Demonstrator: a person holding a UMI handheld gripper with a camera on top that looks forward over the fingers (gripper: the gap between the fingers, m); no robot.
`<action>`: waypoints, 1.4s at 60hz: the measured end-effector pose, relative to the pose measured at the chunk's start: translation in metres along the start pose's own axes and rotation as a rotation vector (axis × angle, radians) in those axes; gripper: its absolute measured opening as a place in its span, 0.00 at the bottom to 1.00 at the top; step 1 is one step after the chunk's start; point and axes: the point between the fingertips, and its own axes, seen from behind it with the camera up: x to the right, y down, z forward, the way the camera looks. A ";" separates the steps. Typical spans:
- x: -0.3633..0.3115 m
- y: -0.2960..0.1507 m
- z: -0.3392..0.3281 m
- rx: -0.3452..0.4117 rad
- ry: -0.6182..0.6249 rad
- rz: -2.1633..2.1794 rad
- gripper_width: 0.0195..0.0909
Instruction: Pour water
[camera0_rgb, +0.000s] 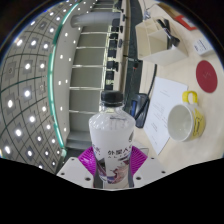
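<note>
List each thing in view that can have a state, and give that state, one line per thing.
Bottle: upright, black cap on, clear with a white label, held between the fingers.
Gripper: shut on the bottle, pink pads pressing its sides.
Mug: white with a yellow handle, lying on its side on the table, mouth towards the bottle, looks empty.
Red disc: lying flat on the table, beyond the mug.
</note>
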 end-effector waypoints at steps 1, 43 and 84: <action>-0.004 -0.007 -0.002 0.012 0.010 -0.064 0.28; 0.137 -0.225 -0.076 0.189 0.589 -1.355 0.28; 0.170 -0.202 -0.096 0.105 0.575 -1.388 0.90</action>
